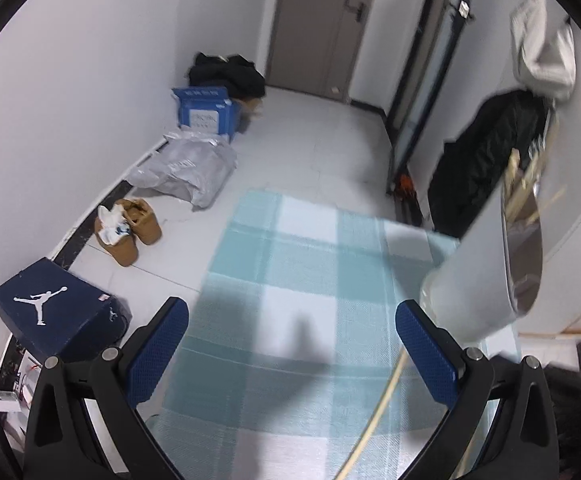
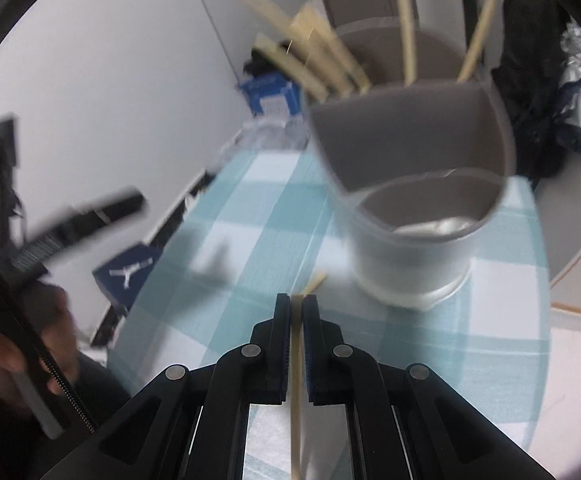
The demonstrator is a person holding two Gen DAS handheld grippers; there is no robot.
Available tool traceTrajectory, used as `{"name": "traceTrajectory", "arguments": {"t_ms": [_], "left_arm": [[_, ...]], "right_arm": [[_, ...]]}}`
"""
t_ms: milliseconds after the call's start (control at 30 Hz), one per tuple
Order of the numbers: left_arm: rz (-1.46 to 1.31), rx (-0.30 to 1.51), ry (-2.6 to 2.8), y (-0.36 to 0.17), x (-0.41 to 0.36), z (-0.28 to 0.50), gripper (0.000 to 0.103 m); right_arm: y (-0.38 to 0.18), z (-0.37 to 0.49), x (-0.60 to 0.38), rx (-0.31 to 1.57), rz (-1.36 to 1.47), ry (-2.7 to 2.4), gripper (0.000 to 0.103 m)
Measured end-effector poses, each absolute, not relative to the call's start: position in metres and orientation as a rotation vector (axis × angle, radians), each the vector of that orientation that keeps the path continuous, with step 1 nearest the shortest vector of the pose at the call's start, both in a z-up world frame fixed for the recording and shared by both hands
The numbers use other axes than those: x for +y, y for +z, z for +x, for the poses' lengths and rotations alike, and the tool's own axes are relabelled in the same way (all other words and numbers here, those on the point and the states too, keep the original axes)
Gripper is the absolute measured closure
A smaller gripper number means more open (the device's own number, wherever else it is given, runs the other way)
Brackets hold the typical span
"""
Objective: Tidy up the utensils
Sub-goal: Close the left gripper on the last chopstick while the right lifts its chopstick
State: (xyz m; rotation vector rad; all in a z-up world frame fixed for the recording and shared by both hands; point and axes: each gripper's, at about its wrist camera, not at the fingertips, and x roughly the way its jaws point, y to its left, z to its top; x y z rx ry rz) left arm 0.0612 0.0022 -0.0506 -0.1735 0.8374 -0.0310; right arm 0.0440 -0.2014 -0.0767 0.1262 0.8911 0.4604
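My right gripper is shut on a pale wooden chopstick, which runs back between the pads while its tip pokes out ahead. Just beyond the tip, a grey-white utensil holder with divided compartments stands on the checked tablecloth. Several chopsticks lean in its far compartment. In the left wrist view my left gripper is open above the cloth with nothing between its blue pads. The holder stands to its right. The held chopstick crosses the lower right.
The teal and white cloth covers a round table. On the floor to the left are a dark blue shoe box, brown boots, a plastic bag and a blue box. A black coat hangs at the right. A hand holds the left gripper.
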Motion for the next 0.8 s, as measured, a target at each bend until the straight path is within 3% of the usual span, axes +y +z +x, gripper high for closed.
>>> {"name": "traceTrajectory", "arguments": {"t_ms": [367, 567, 700, 800], "left_arm": [[-0.032, 1.058, -0.143, -0.092, -0.058, 0.089, 0.002], [0.101, 1.110, -0.185, -0.104, -0.088, 0.094, 0.014], [0.163, 1.152, -0.206, -0.111, -0.100, 0.093, 0.041], [0.129, 1.154, -0.200, -0.111, -0.097, 0.094, 0.046]], "right_arm": [[-0.055, 0.045, -0.275, 0.776, 0.360, 0.446, 0.098], [-0.049, 0.040, -0.308, 0.725, 0.459, 0.431, 0.098], [-0.049, 0.039, -0.317, 0.721, 0.471, 0.430, 0.098], [-0.049, 0.037, -0.321, 0.720, 0.482, 0.430, 0.098]]}}
